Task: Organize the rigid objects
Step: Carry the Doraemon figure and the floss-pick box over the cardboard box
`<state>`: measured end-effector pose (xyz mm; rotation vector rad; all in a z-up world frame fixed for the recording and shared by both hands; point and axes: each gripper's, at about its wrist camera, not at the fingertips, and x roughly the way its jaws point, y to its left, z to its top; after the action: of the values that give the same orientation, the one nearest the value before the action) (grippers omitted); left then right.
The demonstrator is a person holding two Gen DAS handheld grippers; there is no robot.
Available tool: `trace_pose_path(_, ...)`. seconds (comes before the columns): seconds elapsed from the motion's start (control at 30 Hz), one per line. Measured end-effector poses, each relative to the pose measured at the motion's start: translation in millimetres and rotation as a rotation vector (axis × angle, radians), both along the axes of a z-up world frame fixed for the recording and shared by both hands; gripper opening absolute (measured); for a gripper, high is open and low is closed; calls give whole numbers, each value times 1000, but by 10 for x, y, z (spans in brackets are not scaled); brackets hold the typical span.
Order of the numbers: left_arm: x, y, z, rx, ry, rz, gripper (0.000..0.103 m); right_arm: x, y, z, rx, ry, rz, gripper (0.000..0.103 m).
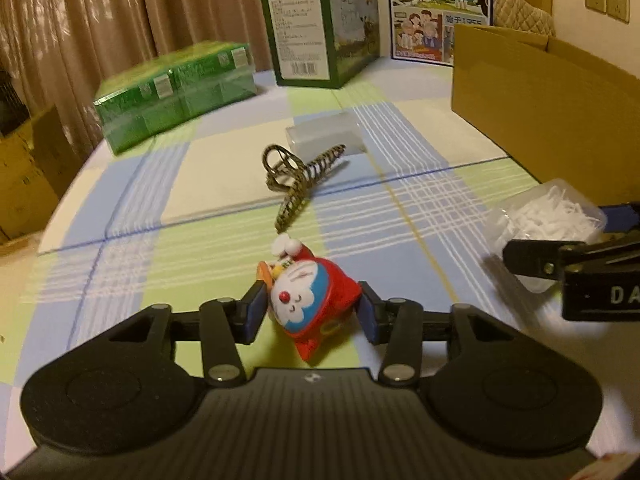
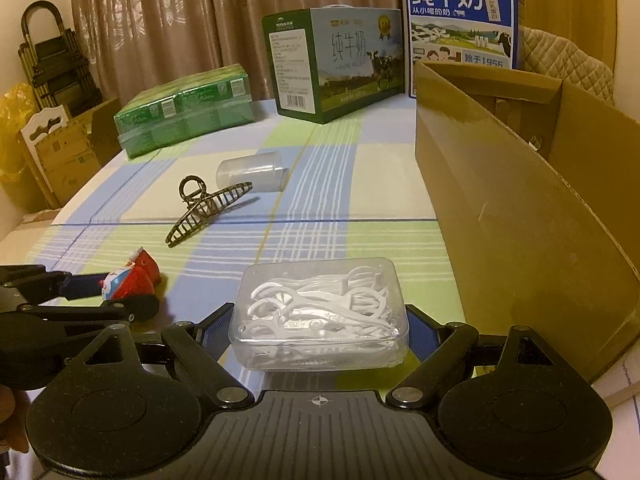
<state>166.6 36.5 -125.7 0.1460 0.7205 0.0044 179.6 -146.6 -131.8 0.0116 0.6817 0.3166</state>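
toy figure bracketed by left gripper, floss box by right gripper; whether either is clamped cannot be told. both are best squeezed centrally before lifting to the cardboard box.
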Motion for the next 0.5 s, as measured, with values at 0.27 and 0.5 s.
trace_pose_path(0.27,64,45,-19,-42,-14,50,51,37,13,-31,7,5,5,84)
trace_pose_path(0.5,79,29,-47,-12,5,46,43,46,28,-50,0,10,8,84)
